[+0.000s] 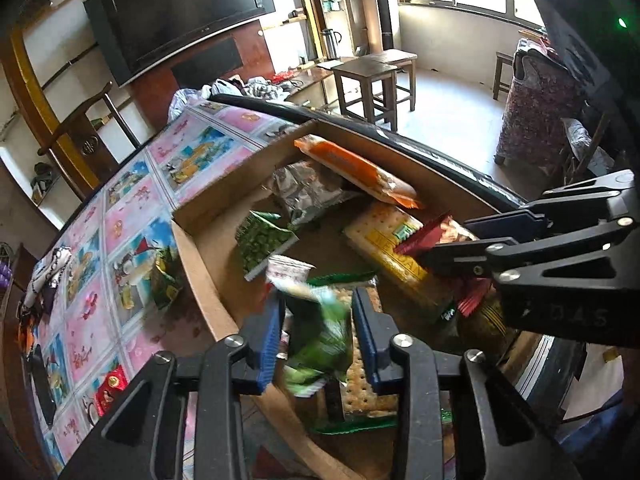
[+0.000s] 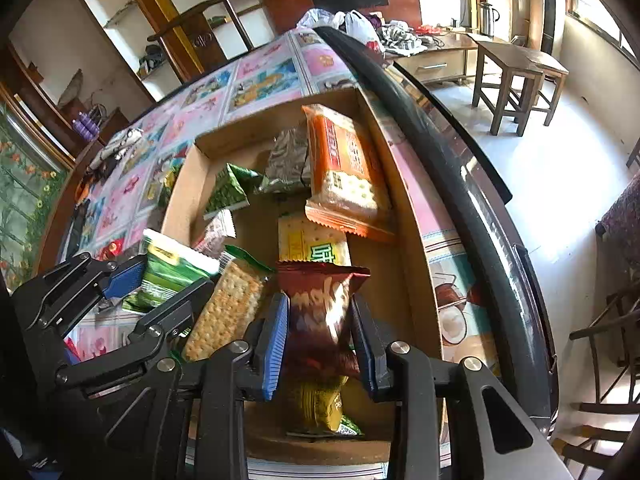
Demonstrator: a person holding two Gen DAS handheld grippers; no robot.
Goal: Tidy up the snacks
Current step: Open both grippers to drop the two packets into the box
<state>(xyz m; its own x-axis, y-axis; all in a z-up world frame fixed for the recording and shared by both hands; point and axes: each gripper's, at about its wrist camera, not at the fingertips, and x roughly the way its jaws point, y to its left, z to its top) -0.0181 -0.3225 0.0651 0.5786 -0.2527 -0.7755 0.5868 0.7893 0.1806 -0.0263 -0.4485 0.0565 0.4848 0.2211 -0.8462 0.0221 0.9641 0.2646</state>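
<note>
An open cardboard box [image 1: 200, 264] [image 2: 180, 200] lies on the table with several snack packets in it. Among them are an orange cracker packet [image 1: 360, 172] [image 2: 344, 164], a yellow one [image 1: 396, 252] [image 2: 312, 244] and a green pea packet [image 1: 260, 244] [image 2: 228, 192]. My left gripper [image 1: 318, 300] [image 2: 174, 276] hangs over the box's near left side. A blurred green packet [image 1: 320, 332] [image 2: 168, 276] sits loosely between its blue pads. My right gripper [image 2: 320, 300] [image 1: 444, 240] is shut on a dark red packet [image 2: 320, 312] [image 1: 424, 236] above the box's near end. A green-trimmed cracker packet [image 2: 228, 312] lies between the two grippers.
The table's picture cloth [image 1: 132, 200] carries a small green packet [image 1: 164, 276], a red packet [image 1: 108, 388] and a black remote [image 1: 42, 384] left of the box. The table's dark rim [image 2: 460, 168] runs along the box's right side. Wooden stools [image 2: 516, 80] stand beyond.
</note>
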